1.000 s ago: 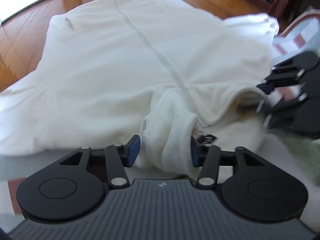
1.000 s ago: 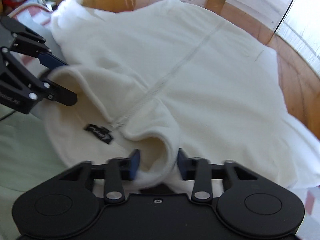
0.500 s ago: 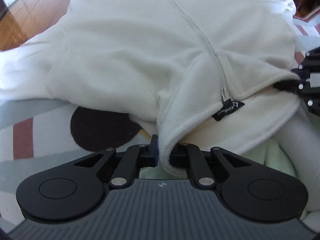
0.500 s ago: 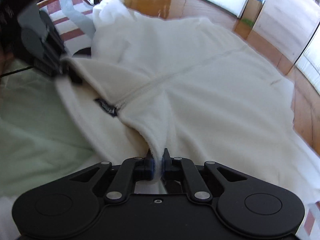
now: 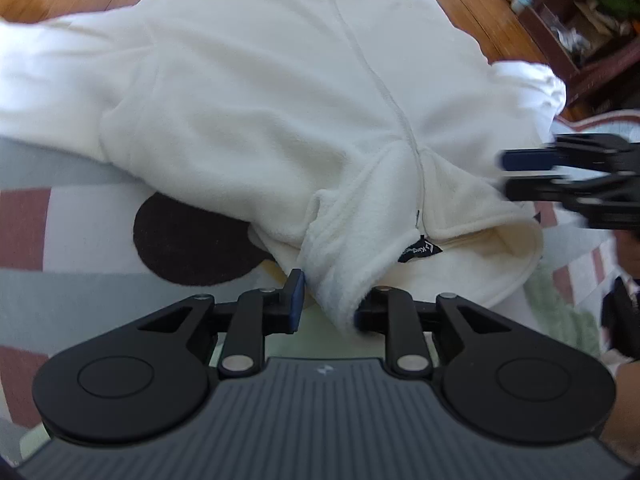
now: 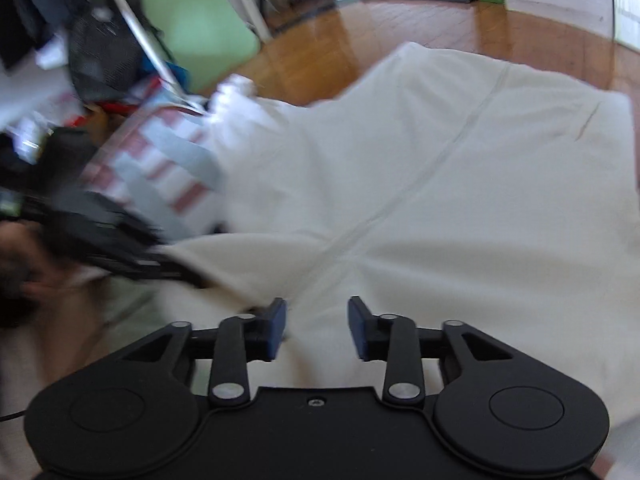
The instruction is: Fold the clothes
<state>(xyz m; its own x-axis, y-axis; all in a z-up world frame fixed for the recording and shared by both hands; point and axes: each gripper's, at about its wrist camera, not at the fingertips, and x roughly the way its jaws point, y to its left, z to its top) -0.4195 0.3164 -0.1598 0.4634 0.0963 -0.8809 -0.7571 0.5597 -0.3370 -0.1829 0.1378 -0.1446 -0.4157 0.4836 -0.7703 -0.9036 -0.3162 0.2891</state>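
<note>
A white fleece jacket (image 5: 260, 100) lies spread out, zipper (image 5: 384, 92) up, partly on a patterned rug (image 5: 60, 220). Its collar end with a black label (image 5: 420, 250) is nearest me. My left gripper (image 5: 328, 308) is opening; a fold of the collar still hangs between its jaws, resting against the right pad with a gap at the left pad. In the right wrist view my right gripper (image 6: 316, 328) is opening above the jacket (image 6: 440, 200), nothing between its pads. The right gripper (image 5: 506, 176) also shows blurred at the jacket's right shoulder, and the left gripper (image 6: 176, 272) blurred at the collar.
Wooden floor (image 6: 360, 40) surrounds the rug, which has a dark round patch (image 5: 192, 240). A pale green cloth (image 5: 560, 312) lies under the collar end. A dark shelf with clutter (image 5: 580, 20) stands far right, bags and a white pole (image 6: 100, 48) far left. A hand (image 6: 24, 264) holds the left gripper.
Both grippers closed on collar folds half a second ago. The right one has since let go and lifted away; the left one has loosened and the view rolled toward the rug.
</note>
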